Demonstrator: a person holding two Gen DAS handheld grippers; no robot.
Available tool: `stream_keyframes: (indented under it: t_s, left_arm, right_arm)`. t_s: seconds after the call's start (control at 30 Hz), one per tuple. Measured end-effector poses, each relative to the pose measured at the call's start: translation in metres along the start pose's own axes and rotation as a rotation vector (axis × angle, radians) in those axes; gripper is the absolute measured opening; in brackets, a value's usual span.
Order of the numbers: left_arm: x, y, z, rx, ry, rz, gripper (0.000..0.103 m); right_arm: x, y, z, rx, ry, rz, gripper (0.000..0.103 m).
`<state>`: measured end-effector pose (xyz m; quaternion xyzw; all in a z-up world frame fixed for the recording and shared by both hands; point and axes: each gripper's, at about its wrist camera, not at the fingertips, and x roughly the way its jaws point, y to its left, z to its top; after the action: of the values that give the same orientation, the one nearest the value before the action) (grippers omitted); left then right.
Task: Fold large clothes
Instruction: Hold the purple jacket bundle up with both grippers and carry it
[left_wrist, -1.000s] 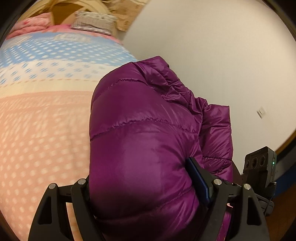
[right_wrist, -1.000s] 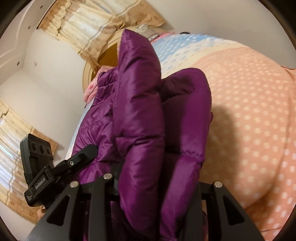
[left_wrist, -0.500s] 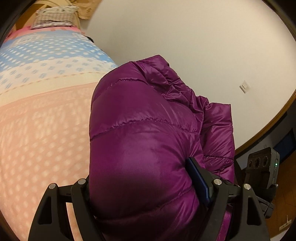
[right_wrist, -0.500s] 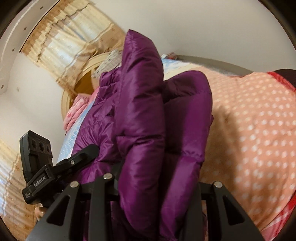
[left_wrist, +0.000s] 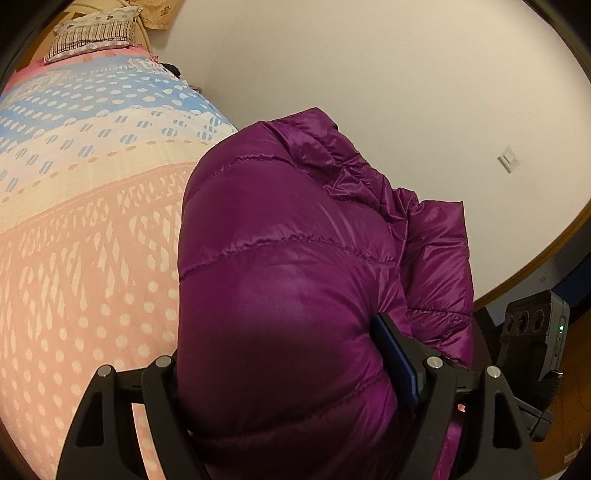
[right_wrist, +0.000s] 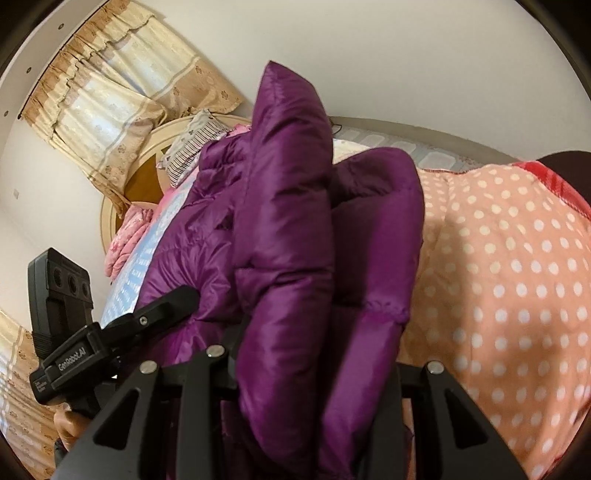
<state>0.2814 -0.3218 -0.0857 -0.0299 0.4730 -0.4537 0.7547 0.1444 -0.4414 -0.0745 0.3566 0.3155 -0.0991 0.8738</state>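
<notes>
A shiny purple puffer jacket (left_wrist: 288, 266) hangs bunched above the bed. My left gripper (left_wrist: 280, 354) is shut on a thick padded fold of it, with its jaws set wide around the bulk. In the right wrist view the jacket (right_wrist: 288, 206) stands up in two quilted folds, and my right gripper (right_wrist: 317, 354) is shut on their lower ends. The left gripper (right_wrist: 162, 306) also shows there at lower left, against the jacket's side, held by a hand (right_wrist: 70, 424). The jacket's lower part is hidden behind both grippers.
Below lies the bed (left_wrist: 92, 258) with a dotted pink, cream and blue cover. A striped pillow (right_wrist: 188, 147) leans on the round headboard (right_wrist: 147, 177), with a pink folded blanket (right_wrist: 125, 236) nearby. Curtains (right_wrist: 122, 96) hang behind. A white wall with a socket (left_wrist: 509, 158) runs along the bed.
Both grippers have swung sideways over the bed with the jacket, so the room slid past behind it. In the right wrist view a red hem came in. Both grips look unchanged.
</notes>
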Motion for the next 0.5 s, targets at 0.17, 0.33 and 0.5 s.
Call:
stream_keyframes:
  t_s: [0.17, 0.33, 0.5]
  left_arm:
    - [0.015, 0.005, 0.008, 0.012, -0.011, 0.054, 0.081]
    - [0.027, 0.01, 0.018, 0.019, -0.001, 0.091, 0.081]
    - [0.038, 0.018, 0.016, 0.016, 0.008, 0.109, 0.081]
  right_arm:
    - [0.02, -0.001, 0.011, -0.015, 0.019, -0.007, 0.037]
    - [0.039, -0.001, 0.025, -0.018, 0.031, -0.002, 0.038]
    - [0.051, -0.021, 0.028, -0.005, 0.071, 0.0, 0.038]
